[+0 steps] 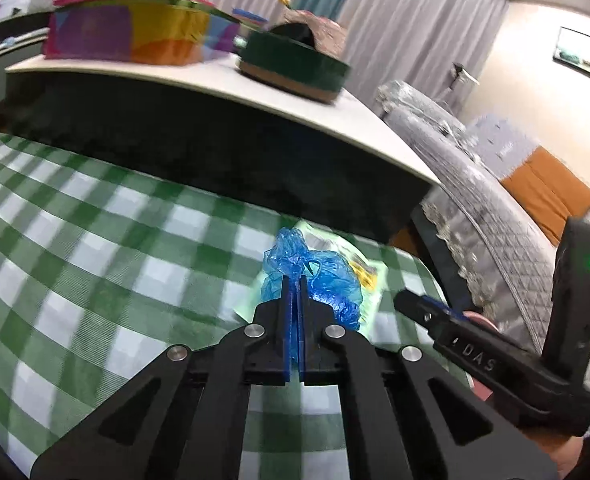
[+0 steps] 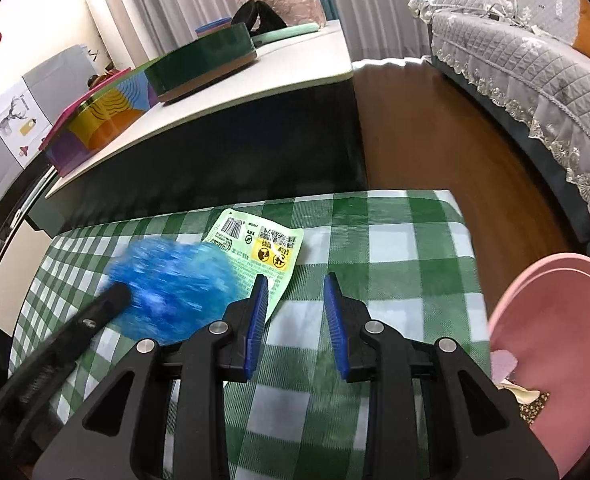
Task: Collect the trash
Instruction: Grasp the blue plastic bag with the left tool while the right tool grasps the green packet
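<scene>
The left tongs (image 1: 293, 286) are pinched fully together on a fold of the crumpled blue plastic bag (image 1: 315, 276), which rests on the green-checked surface (image 1: 95, 240) and partly covers the pale green wrapper (image 2: 263, 248) beneath it. From the right wrist view the bag is a blurred blue mass just left of the right tongs (image 2: 295, 300), with the left tool's dark finger pressed into its near-left side.

The right tongs stand partly open and hold nothing; only checked cloth shows between the pads. The wrapper lies just ahead of them and slightly left, its near corner reaching the tip of the left blue pad (image 2: 258, 300). Its long axis runs diagonally, from that corner up and left to the barcode end near the far edge of the surface. The right hand looks nearer to it and better placed to take it.

The wrapper is flat, thin and printed, with yellow warning symbols; the bag is light and puffy. A pink bin (image 2: 555, 360) with scraps inside waits just right of the surface.
</scene>
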### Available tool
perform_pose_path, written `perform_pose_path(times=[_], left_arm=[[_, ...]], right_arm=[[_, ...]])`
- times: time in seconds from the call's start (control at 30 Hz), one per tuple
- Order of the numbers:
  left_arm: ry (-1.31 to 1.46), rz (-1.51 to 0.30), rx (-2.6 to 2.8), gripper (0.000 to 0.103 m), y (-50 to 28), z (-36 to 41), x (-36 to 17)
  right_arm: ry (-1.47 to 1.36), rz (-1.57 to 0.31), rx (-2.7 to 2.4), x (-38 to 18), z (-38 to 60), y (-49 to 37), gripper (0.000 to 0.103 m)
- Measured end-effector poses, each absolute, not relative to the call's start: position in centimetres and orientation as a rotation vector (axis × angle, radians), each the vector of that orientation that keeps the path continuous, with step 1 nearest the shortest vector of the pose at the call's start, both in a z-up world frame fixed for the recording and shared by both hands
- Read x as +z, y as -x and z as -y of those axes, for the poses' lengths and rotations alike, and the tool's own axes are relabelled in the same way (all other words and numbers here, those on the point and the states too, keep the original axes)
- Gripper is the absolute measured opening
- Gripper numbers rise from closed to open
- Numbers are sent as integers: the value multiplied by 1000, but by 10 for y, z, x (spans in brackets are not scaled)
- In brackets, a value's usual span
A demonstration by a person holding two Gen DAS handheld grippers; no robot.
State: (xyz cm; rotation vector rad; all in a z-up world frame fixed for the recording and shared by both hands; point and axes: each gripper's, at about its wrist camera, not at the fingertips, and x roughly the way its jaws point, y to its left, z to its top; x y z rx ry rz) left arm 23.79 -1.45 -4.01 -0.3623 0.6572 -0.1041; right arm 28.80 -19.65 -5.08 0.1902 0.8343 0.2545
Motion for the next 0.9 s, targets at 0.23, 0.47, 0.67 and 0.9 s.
perform_pose_path(times=[0.23,0.47,0.67,0.9], left_arm=[[359,-642,-19,1,-240,0,-38],[342,-649,-17,1,-240,-1,-38],[326,-641,-23,1,-235,4,-32],[301,-606,-45,1,-218,13,-12]], right_arm=[[-215,-890,272,-67,189,-306,30],[-183,-887,303,-69,178,-309,8],[-148,-797,316,-43,176,-294,3],[-144,-705,295,-5,186,-266,1]])
